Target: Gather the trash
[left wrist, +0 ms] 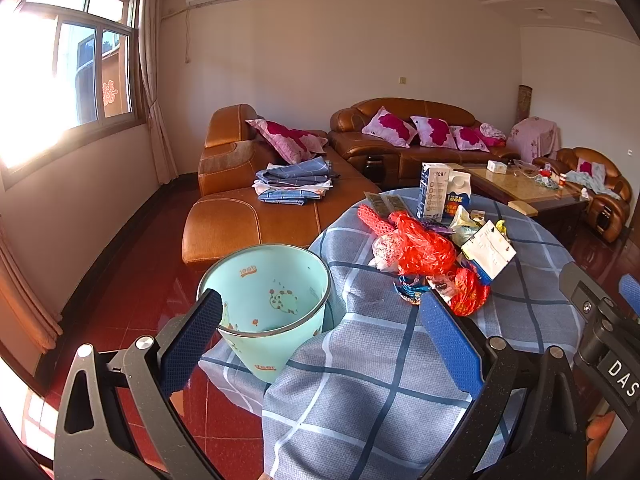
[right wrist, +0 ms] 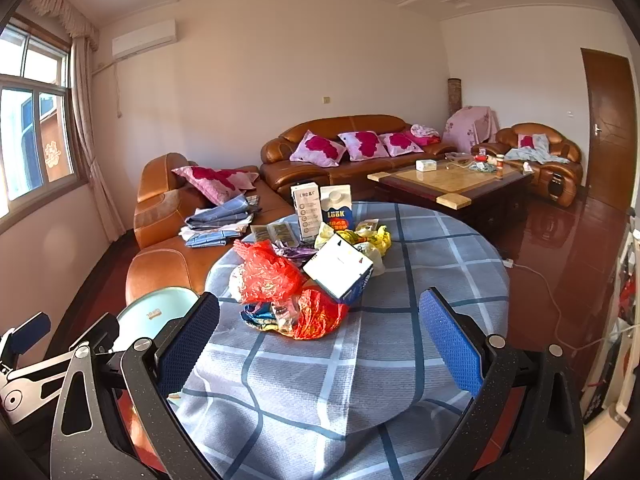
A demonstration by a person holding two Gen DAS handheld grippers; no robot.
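Observation:
A heap of trash lies mid-table: a red plastic bag (left wrist: 424,250) (right wrist: 266,274), a white-and-blue box (left wrist: 489,250) (right wrist: 338,268), wrappers, and two upright cartons (left wrist: 444,196) (right wrist: 322,210). A mint-green waste bin (left wrist: 268,304) (right wrist: 154,314) stands on the floor at the table's left edge, its inside bare. My left gripper (left wrist: 320,344) is open, the bin rim just past its left finger, nothing held. My right gripper (right wrist: 320,340) is open over the tablecloth, short of the heap, holding nothing.
The round table (right wrist: 420,280) wears a blue checked cloth. Behind it are brown leather sofas (right wrist: 348,148) with pink cushions, folded linen (left wrist: 294,184), and a coffee table (right wrist: 452,182) with small items. The floor is red tile (left wrist: 132,280); a white cable (right wrist: 544,288) runs at right.

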